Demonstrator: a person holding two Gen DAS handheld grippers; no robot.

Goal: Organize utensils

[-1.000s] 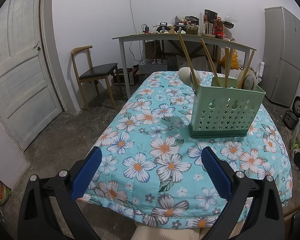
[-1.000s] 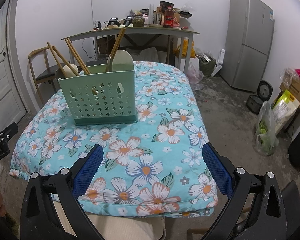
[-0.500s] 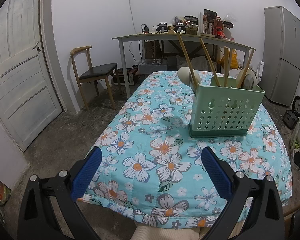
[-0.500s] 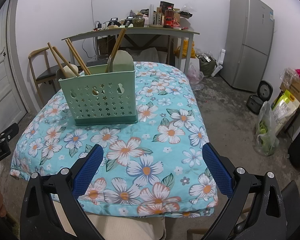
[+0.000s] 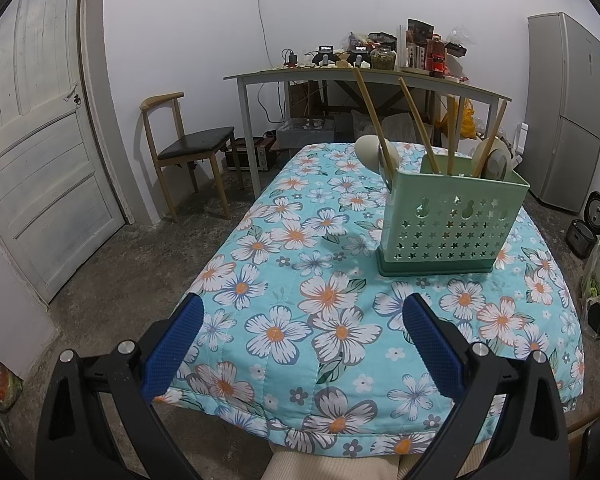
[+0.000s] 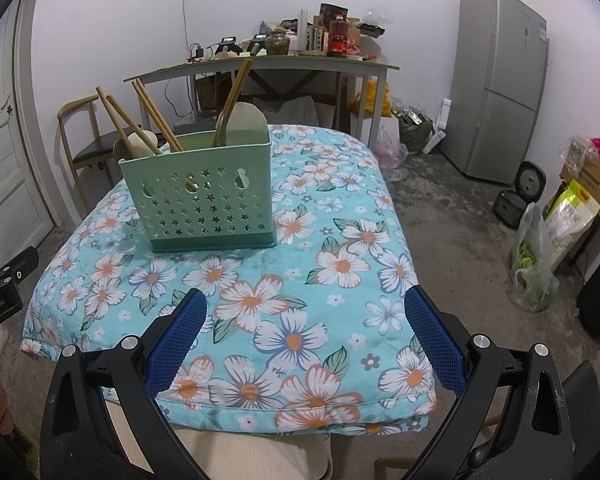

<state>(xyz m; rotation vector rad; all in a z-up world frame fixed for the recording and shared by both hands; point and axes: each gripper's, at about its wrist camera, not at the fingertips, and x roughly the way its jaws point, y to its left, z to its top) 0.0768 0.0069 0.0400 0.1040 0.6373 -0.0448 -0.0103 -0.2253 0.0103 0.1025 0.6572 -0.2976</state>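
A green perforated utensil holder [image 5: 452,226] stands on the floral tablecloth [image 5: 320,280], also in the right wrist view [image 6: 204,200]. Wooden chopsticks [image 5: 374,116] and pale spoons [image 5: 370,152] stand upright in it; chopsticks [image 6: 120,120] and a pale spatula [image 6: 246,124] show in the right wrist view. My left gripper [image 5: 304,344] is open and empty over the table's near edge. My right gripper [image 6: 306,342] is open and empty, also at the near edge, well short of the holder.
A cluttered grey table [image 5: 360,76] stands behind. A wooden chair [image 5: 188,148] and a white door [image 5: 32,160] are at the left. A fridge [image 6: 496,84], a rice cooker [image 6: 516,196] and bags [image 6: 540,264] are on the right.
Both views have shifted only slightly; the holder sits a touch lower in the right wrist view. Both grippers stay open and empty.
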